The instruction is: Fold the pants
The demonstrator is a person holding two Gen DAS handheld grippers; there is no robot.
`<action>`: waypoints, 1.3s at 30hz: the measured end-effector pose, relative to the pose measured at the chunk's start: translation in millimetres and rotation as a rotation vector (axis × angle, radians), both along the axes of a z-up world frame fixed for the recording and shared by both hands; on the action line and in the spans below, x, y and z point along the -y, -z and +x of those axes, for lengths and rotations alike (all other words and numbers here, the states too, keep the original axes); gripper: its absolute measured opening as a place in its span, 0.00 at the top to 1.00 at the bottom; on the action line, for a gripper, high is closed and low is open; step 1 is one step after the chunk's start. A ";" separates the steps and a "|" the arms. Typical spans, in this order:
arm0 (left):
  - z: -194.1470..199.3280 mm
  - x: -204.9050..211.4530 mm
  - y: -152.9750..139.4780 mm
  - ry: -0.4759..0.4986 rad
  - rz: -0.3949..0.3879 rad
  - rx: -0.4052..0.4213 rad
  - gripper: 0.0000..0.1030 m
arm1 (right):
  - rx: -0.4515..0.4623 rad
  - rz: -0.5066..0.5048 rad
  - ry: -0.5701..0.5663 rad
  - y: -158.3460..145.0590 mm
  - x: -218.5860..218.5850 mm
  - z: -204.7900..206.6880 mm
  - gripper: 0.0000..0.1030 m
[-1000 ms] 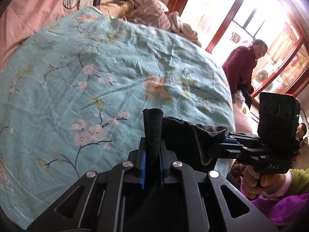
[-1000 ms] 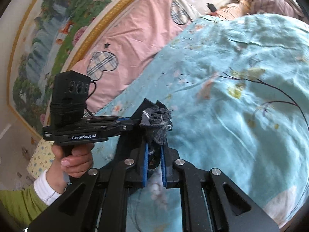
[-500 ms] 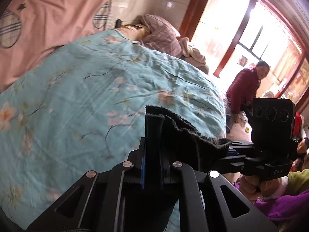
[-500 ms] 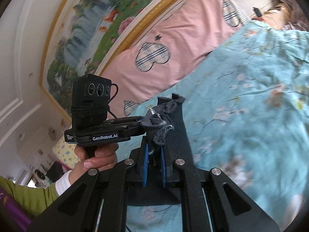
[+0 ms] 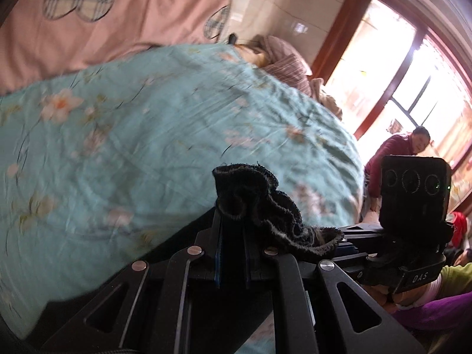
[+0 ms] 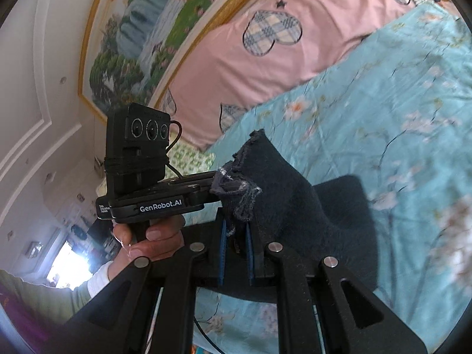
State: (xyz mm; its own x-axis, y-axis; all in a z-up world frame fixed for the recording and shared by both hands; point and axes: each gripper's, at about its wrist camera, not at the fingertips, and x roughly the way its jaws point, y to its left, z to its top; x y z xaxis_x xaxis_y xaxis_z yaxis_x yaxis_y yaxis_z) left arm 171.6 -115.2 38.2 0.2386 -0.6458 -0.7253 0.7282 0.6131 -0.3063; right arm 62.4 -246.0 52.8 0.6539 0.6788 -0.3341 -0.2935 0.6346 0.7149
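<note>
A bed (image 5: 147, 135) covered in a teal floral sheet filled most of both views, with a pink pillow (image 6: 295, 53) with plaid hearts at its head and a gold-framed landscape painting (image 6: 153, 29) on the wall behind. Bright windows (image 5: 413, 88) stood past the bed's far side, where a woman (image 5: 395, 153) in a maroon jacket sat. Dark pants (image 6: 295, 200) were lifted above the sheet, blocking the lower middle of each view. The left gripper (image 5: 231, 253) was closed on a bunched edge of the pants. The right gripper (image 6: 236, 253) was clamped on a frayed edge just beside it, the two grippers close together.
</note>
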 end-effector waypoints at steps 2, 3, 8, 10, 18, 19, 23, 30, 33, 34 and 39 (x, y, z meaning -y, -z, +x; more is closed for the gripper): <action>0.2 -10.2 11.6 -0.021 0.010 -0.019 0.91 | -0.021 -0.017 -0.027 9.0 -10.1 4.5 0.88; 0.2 -13.9 16.3 -0.030 0.013 -0.027 0.91 | -0.032 -0.025 -0.040 13.1 -14.4 6.6 0.88; 0.8 -32.2 38.7 -0.073 0.010 -0.069 0.92 | -0.073 -0.043 -0.075 29.3 -27.1 12.3 0.88; 1.3 -37.7 45.0 -0.086 0.009 -0.083 0.92 | -0.088 -0.050 -0.089 34.4 -32.1 13.9 0.88; -1.2 -52.3 64.0 -0.133 0.028 -0.122 0.92 | -0.134 -0.075 -0.120 44.6 -44.1 15.8 0.85; -2.5 -55.5 65.9 -0.144 0.030 -0.127 0.92 | -0.141 -0.082 -0.122 46.0 -45.3 15.8 0.83; -6.7 -69.2 69.9 -0.194 0.033 -0.136 0.92 | -0.172 -0.088 -0.135 50.6 -49.8 20.1 0.79; -19.4 -90.6 69.8 -0.296 0.034 -0.130 0.92 | -0.167 -0.096 -0.169 47.1 -61.3 18.0 0.55; -24.0 -99.0 68.6 -0.331 0.033 -0.131 0.92 | -0.166 -0.101 -0.177 45.6 -64.8 16.7 0.54; -25.7 -102.5 68.2 -0.344 0.030 -0.133 0.92 | -0.167 -0.098 -0.180 44.8 -65.5 16.3 0.54; -35.3 -123.4 66.0 -0.428 0.004 -0.140 0.90 | -0.143 -0.098 -0.183 35.7 -67.4 13.9 0.54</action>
